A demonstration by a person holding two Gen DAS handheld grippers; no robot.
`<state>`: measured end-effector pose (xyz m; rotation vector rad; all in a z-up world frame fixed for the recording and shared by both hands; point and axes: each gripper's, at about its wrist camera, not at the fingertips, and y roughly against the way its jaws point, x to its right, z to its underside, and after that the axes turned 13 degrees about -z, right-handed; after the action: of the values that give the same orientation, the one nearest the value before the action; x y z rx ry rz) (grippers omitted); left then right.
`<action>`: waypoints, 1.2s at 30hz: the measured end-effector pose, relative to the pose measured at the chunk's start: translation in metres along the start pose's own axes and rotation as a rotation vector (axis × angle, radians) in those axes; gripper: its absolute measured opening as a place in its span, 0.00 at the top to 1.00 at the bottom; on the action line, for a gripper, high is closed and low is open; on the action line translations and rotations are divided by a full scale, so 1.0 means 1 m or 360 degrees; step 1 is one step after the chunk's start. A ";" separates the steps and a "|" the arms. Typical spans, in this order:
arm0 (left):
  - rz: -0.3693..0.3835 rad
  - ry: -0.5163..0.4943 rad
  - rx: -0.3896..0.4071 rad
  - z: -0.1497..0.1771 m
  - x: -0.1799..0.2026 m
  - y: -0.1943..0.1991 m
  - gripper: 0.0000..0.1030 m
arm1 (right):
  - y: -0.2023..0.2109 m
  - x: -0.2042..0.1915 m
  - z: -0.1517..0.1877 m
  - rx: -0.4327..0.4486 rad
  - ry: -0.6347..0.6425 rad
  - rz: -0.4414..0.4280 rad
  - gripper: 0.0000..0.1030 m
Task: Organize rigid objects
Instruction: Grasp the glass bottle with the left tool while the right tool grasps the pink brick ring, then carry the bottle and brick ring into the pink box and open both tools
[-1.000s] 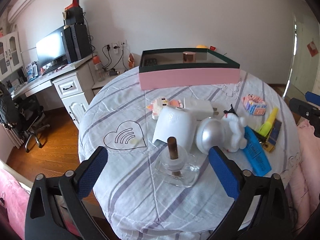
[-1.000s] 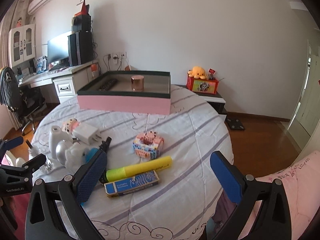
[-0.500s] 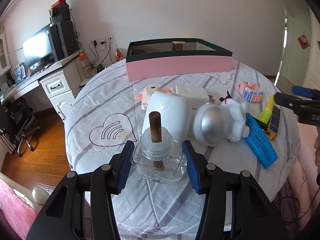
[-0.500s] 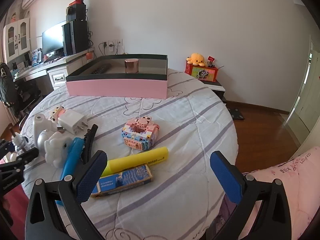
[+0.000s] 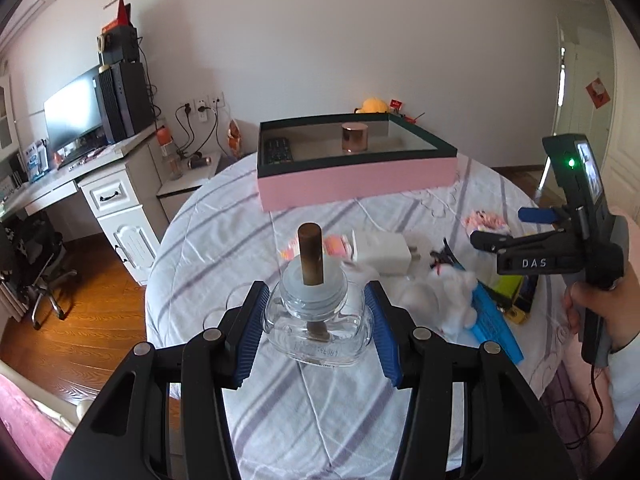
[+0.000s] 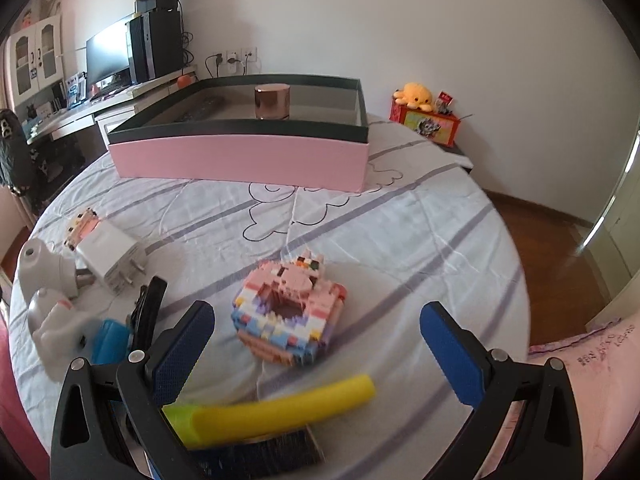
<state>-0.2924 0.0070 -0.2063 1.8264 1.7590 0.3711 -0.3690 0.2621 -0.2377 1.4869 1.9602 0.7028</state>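
While left claw (image 5: 318, 330) clamps glass bottle (image 5: 318, 320) level above table, right claw (image 6: 316, 350) hovers spread over brick toy (image 6: 290, 316).

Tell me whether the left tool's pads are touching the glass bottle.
Touching. The left wrist view shows both blue pads pressed against the sides of the glass bottle, which the left tool holds above the tablecloth.

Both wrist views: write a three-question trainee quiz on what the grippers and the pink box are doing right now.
1. True or false: the left gripper is shut on the glass bottle.
2. What already sits in the pink box? A) copper jar and remote B) yellow marker C) white charger
3. Fill in: the right gripper is ____, above the yellow marker.

Key: 1 true; 2 A; 3 open.
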 end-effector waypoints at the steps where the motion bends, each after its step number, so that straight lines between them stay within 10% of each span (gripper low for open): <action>1: 0.0000 0.0000 0.0000 -0.003 0.000 -0.002 0.51 | -0.002 0.001 -0.001 -0.0011 0.0001 -0.0012 0.04; 5: -0.0004 -0.0008 -0.0004 -0.010 0.002 -0.008 0.51 | -0.010 0.004 -0.002 -0.0061 -0.0003 -0.0089 0.40; 36: 0.0134 -0.0094 0.0203 -0.149 0.021 -0.047 0.51 | 0.063 -0.010 -0.100 0.0291 0.0232 -0.0139 0.39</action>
<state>-0.4130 0.0573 -0.1184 1.9849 1.7044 0.2398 -0.3965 0.2608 -0.1223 1.4802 2.2375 0.6237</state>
